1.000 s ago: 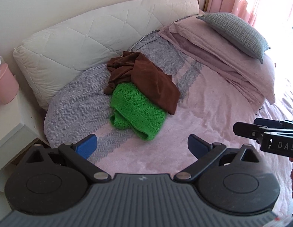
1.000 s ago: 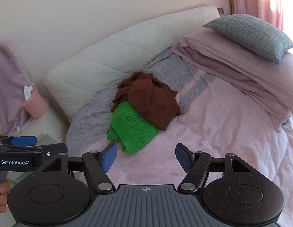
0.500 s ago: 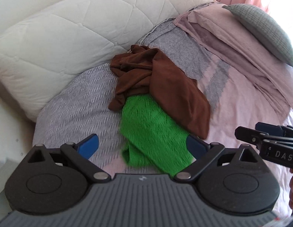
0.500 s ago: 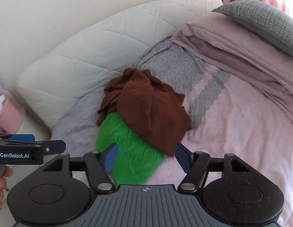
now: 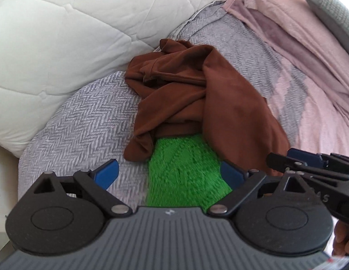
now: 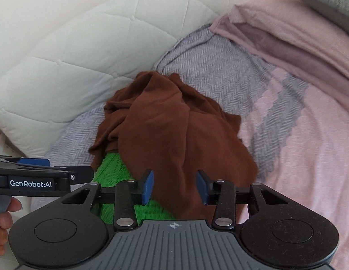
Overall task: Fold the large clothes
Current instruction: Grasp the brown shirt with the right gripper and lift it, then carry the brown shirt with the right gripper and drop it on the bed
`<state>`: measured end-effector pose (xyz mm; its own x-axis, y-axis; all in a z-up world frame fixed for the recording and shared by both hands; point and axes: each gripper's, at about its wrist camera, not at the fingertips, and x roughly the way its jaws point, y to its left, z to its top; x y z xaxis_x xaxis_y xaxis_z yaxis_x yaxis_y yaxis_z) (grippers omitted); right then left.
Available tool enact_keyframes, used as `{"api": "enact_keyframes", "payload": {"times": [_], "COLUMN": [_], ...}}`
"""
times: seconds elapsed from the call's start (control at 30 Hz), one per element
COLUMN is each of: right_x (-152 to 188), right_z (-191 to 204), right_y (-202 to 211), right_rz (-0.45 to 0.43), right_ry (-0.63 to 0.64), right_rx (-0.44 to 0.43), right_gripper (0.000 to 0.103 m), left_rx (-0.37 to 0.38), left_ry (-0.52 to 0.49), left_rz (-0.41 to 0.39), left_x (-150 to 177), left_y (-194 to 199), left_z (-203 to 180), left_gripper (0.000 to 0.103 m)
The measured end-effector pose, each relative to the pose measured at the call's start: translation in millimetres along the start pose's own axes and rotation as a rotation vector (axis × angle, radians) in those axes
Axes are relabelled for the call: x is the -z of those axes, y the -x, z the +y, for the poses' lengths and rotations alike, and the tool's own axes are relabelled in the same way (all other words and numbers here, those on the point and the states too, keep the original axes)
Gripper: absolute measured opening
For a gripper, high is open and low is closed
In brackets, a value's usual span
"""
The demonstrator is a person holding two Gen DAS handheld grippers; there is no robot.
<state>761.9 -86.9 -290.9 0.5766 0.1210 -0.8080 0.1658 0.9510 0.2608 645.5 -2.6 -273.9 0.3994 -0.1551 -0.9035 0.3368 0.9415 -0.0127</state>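
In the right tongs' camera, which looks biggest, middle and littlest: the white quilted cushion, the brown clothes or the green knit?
1. White quilted cushion, the biggest.
2. Brown clothes.
3. Green knit, the littlest, but the brown clothes and the tongs hide part of it, so it may really be bigger.

Two hand-held grippers, both made the same way. Left hand-held gripper (image 5: 168,174): black plastic arms, blue pads on the fingertips (image 5: 107,175), shiny silver screws at the joints, two big round black discs at 4 and 8 o'clock, a grey ribbed plate at 6 o'clock with a small white mark. Right hand-held gripper (image 6: 174,186): same black arms, blue pads (image 6: 147,185), silver screws, round discs, grey ribbed plate with a small cross-in-circle mark. White "GenRobot:AI" lettering on the side of the left one, seen at 9 o'clock in the right view. Bare fingers (image 6: 3,222) wrapped on a grey handle.
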Motion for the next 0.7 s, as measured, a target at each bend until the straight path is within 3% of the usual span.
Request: {"api": "enact_keyframes", "payload": {"times": [0.07, 0.13, 0.17, 0.2, 0.37, 0.5, 0.7], "right_x": [-1.0, -1.6, -2.5, -3.8, -10.9, -23.6, -25.5], "right_z": [-0.1, 0.2, 0.6, 1.2, -2.9, -17.4, -19.7], "right_y": [-15.1, -26.3, -30.7, -31.8, 9.5, 71.9, 188.3], "right_rz": [0.007, 0.011, 0.016, 0.017, -0.145, -0.335, -0.627], "right_ry": [-0.007, -0.010, -0.005, 0.002, -0.033, -0.133, -0.159], "right_rx": [0.000, -0.003, -0.002, 0.009, -0.015, -0.053, -0.049], "right_gripper": [0.037, 0.028, 0.009, 0.001, 0.000, 0.000, 0.000], "left_rx": [-0.006, -0.013, -0.014, -0.015, -0.017, -0.002, 0.055], "left_ry": [0.000, 0.000, 0.000, 0.001, 0.004, 0.003, -0.031], "left_rz": [0.003, 0.005, 0.005, 0.004, -0.026, -0.082, -0.194], "left_x": [-3.9, -7.3, -9.4, -11.1, -17.1, -18.5, -7.6], "left_y": [-9.0, -14.7, -16.2, -16.3, 0.7, 31.9, 102.5], "left_z": [2.3, 4.7, 5.3, 6.2, 6.2, -1.2, -31.3], "left_gripper": [0.095, 0.095, 0.095, 0.094, 0.093, 0.093, 0.093]}}
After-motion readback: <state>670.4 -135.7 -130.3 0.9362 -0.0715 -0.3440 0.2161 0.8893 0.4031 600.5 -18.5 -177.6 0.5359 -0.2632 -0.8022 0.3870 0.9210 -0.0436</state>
